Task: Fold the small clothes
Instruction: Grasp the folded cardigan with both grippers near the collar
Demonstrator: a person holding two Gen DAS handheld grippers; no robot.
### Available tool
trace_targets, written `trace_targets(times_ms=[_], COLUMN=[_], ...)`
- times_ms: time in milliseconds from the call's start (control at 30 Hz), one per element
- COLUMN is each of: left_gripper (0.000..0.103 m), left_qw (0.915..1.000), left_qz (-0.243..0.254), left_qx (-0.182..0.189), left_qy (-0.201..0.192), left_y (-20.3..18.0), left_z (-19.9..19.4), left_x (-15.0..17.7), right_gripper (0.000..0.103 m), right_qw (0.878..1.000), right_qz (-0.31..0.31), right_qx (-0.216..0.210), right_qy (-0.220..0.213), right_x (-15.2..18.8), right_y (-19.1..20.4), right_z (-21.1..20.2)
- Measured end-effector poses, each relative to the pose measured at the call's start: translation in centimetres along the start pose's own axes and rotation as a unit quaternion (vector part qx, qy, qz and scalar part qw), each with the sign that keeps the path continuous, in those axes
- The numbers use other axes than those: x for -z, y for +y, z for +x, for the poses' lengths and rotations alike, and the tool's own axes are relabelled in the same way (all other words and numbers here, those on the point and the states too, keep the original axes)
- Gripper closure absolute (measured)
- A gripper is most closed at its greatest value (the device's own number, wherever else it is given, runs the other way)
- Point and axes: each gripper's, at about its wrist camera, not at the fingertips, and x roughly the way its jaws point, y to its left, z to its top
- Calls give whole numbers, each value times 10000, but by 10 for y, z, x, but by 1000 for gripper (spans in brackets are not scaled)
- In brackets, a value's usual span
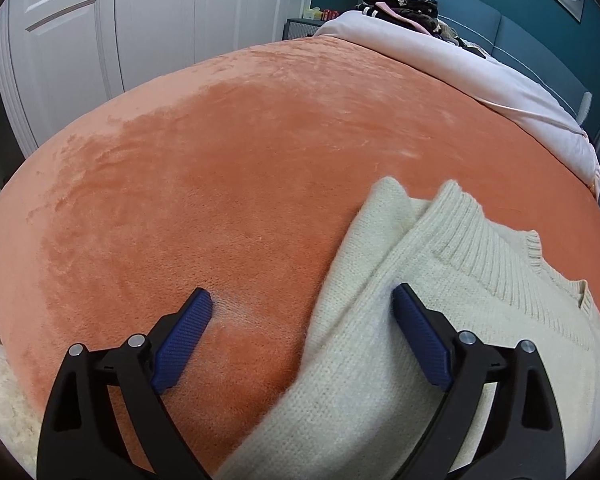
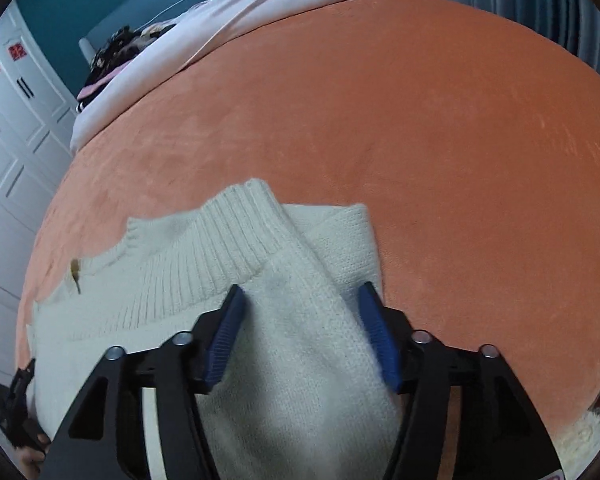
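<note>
A cream knitted sweater [image 1: 420, 320] lies on an orange plush bedspread [image 1: 220, 168], its sleeve folded across the body and the ribbed cuff [image 1: 472, 236] pointing away. My left gripper [image 1: 302, 300] is open and empty just above the sweater's left edge: one blue pad over the bedspread, the other over the knit. The sweater also shows in the right wrist view [image 2: 292, 320], with its ribbed cuff [image 2: 236, 232] ahead. My right gripper [image 2: 300, 298] is open and empty, with its jaws astride the folded sleeve.
A white duvet [image 1: 460, 68] and a pile of dark clothes [image 1: 404, 4] lie at the far head of the bed by a teal headboard [image 1: 540, 36]. White wardrobe doors [image 1: 120, 24] stand beyond the bed. A fluffy cream rug [image 1: 0, 400] lies at the bed's near edge.
</note>
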Motion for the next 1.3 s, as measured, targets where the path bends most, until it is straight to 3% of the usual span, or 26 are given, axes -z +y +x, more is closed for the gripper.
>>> trace_targets(times_ms=[100,167,233,333,467,600,667,700,733,767,800,833,867,933,1000,1033,1133,1200,1233,1267,1300], left_gripper=[10,9,8,10,9,6,7,13,30,37,52,76,81,82,81,80,80,80,79,78,70], left_qw=[10000,10000,10000,9999,9958,9916,9909,9916,9924,9939,9944,9937,9932,9946,9954,9957,9964,9963,9963,9966,9973], left_qz=[11,43,49,-110,-437,-281,-149,-70,31,143,227,322,406,448,370,315,300,271,194,83,-27], left_qx=[3,-28,-64,-14,775,1212,1110,988,853,683,704,831,872,705,532,526,472,543,614,652,622], left_qy=[-26,-69,-37,90,-212,358,745,826,882,858,758,675,658,613,705,691,645,607,565,489,400], left_y=[0,-1,-2,-1,-5,-38,-52,-58,-63,-67,-70,-72,-74,-74,-69,-69,-68,-66,-62,-58,-54], left_z=[1,3,3,-13,-47,-20,12,24,34,37,36,34,34,41,57,63,71,71,67,60,51], left_x=[0,1,0,-8,-24,-50,-54,-54,-54,-55,-57,-61,-64,-67,-66,-65,-68,-70,-70,-70,-69], right_gripper=[94,95,94,80,51,40,40,44,57,94,92,92,93,93,94,94,93,80,79,79,79], right_qw=[9974,9969,9976,9979,9980,9988,9992,9989,9988,9982,9981,9968,9953,9943,9983,9975,9965,9981,9986,9982,9973], right_qz=[560,624,511,506,230,169,141,87,-21,-155,-178,-130,-19,204,335,361,636,572,481,406,384], right_qx=[-432,-463,-446,-398,-523,-448,-225,-182,-300,-469,-573,-782,-917,-931,-420,-369,-496,-222,-170,-317,-510], right_qy=[-169,131,96,51,-257,-42,286,413,391,350,154,-98,-311,-472,242,474,220,5,-135,-292,-363], right_x=[0,9,7,-2,-21,-39,-42,-41,-41,-43,-46,-50,-55,-58,-48,-40,-43,-40,-37,-33,-27], right_y=[-28,-40,-36,-26,-8,2,4,7,10,16,19,19,16,4,-13,-18,-21,-12,-6,-1,4], right_z=[-7,14,9,-8,-23,4,28,37,37,31,20,7,-5,-5,41,58,40,21,10,-5,-17])
